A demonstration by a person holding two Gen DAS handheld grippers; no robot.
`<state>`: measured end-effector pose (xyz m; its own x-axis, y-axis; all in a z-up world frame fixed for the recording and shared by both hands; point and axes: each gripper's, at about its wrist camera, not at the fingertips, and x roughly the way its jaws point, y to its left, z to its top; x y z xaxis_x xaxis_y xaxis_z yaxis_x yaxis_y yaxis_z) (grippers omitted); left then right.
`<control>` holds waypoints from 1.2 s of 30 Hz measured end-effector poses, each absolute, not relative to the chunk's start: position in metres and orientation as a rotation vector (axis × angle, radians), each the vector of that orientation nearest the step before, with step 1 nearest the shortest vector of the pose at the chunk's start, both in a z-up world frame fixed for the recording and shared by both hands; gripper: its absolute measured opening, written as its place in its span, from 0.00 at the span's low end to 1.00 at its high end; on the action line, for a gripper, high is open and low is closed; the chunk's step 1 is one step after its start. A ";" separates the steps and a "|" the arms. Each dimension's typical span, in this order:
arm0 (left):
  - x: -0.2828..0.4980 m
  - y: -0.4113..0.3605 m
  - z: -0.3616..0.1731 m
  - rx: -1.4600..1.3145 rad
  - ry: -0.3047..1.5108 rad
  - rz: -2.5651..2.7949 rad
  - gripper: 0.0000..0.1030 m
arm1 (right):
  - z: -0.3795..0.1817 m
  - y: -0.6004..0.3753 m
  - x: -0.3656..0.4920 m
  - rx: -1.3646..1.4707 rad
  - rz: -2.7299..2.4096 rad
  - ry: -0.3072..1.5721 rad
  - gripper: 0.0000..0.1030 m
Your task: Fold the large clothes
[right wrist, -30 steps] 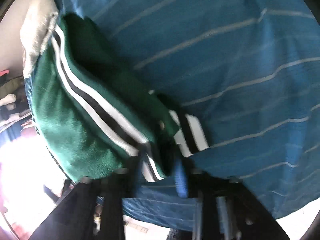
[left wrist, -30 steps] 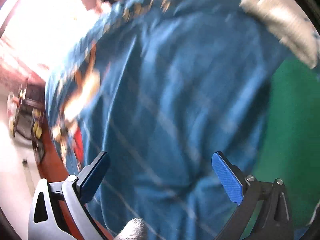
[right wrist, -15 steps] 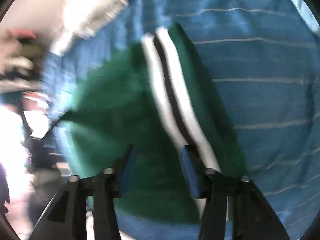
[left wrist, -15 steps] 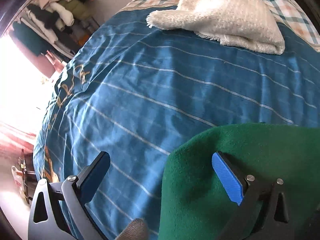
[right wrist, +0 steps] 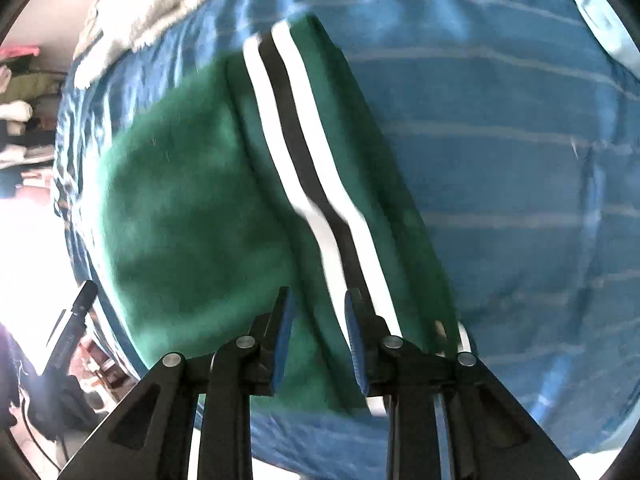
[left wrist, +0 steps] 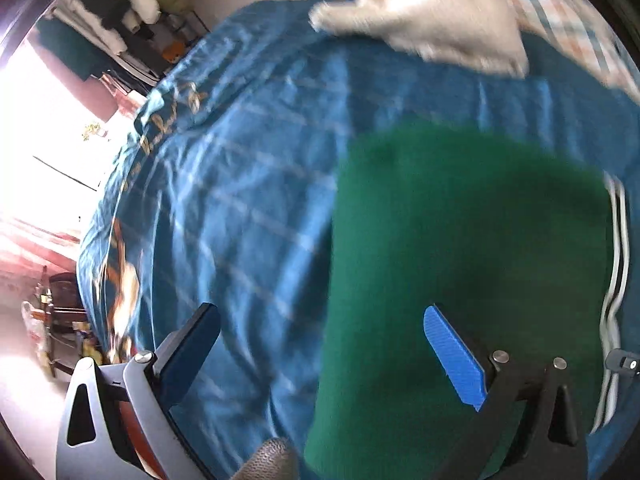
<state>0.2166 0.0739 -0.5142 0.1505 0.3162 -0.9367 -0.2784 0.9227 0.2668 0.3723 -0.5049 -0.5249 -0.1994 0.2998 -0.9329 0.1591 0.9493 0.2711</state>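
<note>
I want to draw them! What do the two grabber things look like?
The left gripper has one silver-grey finger and one black, both with blue ridged pads and shiny round bolts. The right gripper is black, with triangle-shaped holes in its arms and blue pads.

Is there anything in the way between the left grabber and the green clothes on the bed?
No, nothing visible. The left gripper hangs open right over the green garment, whose left edge lies below its jaws on the blue bedspread.

We see a matt, fleecy green garment on a smooth blue bedsheet; the white blanket looks rough and woolly.
</note>
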 end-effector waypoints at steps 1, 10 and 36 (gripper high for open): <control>0.211 0.069 -0.524 0.035 1.389 0.416 1.00 | -0.531 -0.505 0.364 0.333 0.121 1.799 0.28; 0.195 0.063 -0.554 -0.063 1.476 0.413 1.00 | -0.579 -0.492 0.356 0.264 0.014 1.839 0.27; 0.251 0.121 -0.516 -0.178 1.285 0.376 1.00 | -0.550 -0.489 0.512 0.540 0.400 1.621 0.80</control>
<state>0.2507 0.1211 -0.5164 0.2322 0.1740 -0.9570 -0.3698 0.9258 0.0786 0.5123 -0.4891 -0.5498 -0.0710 0.5601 -0.8254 0.1121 0.8267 0.5514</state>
